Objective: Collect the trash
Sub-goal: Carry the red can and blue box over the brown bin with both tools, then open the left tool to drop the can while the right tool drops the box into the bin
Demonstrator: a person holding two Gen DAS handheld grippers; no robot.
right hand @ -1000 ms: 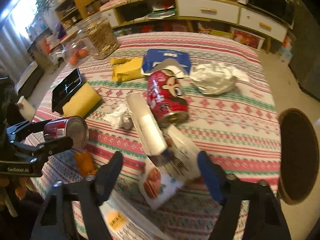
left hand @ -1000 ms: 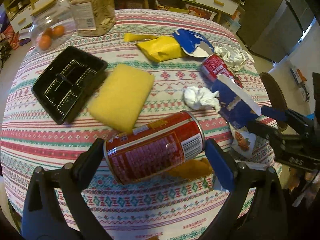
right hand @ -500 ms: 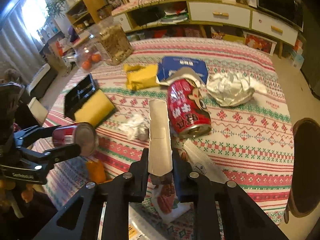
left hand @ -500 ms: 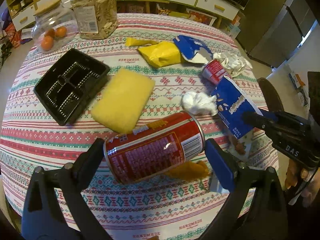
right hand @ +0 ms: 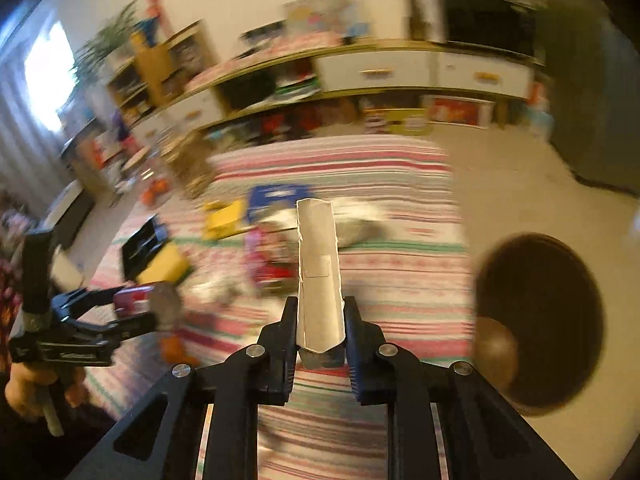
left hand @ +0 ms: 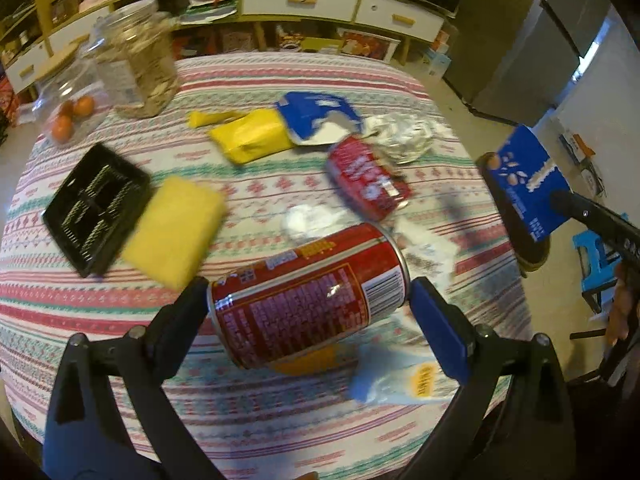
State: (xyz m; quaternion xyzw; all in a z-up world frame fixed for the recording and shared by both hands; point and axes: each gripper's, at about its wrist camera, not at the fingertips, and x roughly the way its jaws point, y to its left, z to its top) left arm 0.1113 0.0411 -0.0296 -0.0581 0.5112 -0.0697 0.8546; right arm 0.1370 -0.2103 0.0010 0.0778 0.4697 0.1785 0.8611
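Observation:
My left gripper (left hand: 308, 296) is shut on a red can (left hand: 308, 294), held sideways above the near edge of the round table (left hand: 280, 76); it also shows in the right wrist view (right hand: 132, 302). My right gripper (right hand: 320, 308) is shut on a blue snack carton (left hand: 528, 184), seen edge-on as a white strip in the right wrist view (right hand: 318, 272) and lifted off the table's right side. On the table lie a second red can (left hand: 366, 178), a crumpled tissue (left hand: 308, 222), a yellow bag (left hand: 252, 138), a torn blue wrapper (left hand: 316, 116) and crumpled foil (left hand: 404, 138).
A black tray (left hand: 94, 204) and a yellow sponge (left hand: 176, 218) lie at the left. Two glass jars (left hand: 136, 68) stand at the back left. A clear plastic wrapper (left hand: 400, 376) and an orange scrap (left hand: 308, 364) lie near the front edge. A brown stool (right hand: 536, 332) stands right of the table.
My right gripper closed on the blue carton and lifted it up and right, off the table. My left gripper keeps its hold on the red can and has risen a little.

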